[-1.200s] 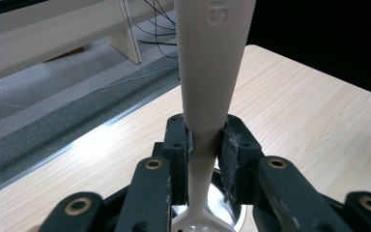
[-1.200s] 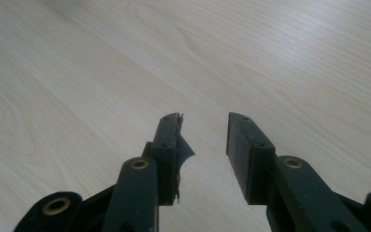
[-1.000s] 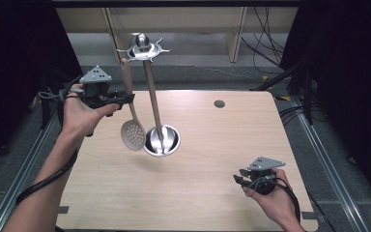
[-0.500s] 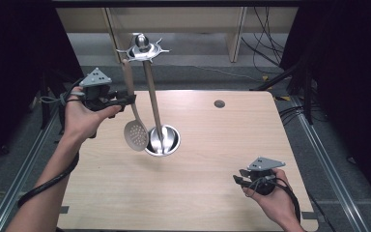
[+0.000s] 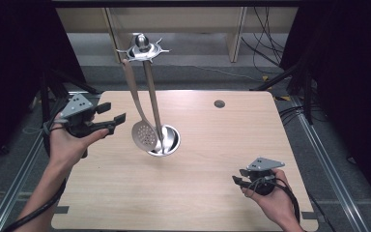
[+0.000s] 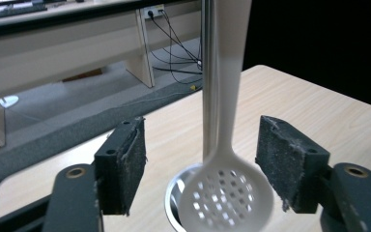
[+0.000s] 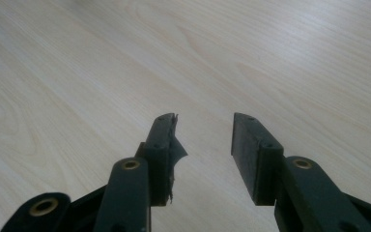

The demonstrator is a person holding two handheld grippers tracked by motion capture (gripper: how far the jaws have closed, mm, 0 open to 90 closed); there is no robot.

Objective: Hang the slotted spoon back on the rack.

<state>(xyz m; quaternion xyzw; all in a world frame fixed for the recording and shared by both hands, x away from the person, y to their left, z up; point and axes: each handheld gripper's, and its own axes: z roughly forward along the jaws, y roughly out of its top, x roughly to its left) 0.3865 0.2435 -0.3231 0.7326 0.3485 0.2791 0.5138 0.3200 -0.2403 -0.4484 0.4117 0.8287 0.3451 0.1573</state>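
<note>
A steel utensil stand rises from a round base at the middle of the table. A pale slotted spoon hangs from one of its top hooks, with its head beside the base. My left gripper is open to the left of the spoon, clear of it; its jaws have just been opening. In the left gripper view the spoon and pole show beyond the left gripper, untouched by the pads. My right gripper hovers low at the front right, open and empty, its jaws having just widened.
The wooden table has a small round cable hole near its back edge. Beyond the back edge are the legs of a bench and loose cables on the floor. Metal rails run along both sides.
My left gripper let go of the spoon's handle, opened wide and drew back to the left and lower. The spoon now hangs free on the stand. The right hand stayed put.
</note>
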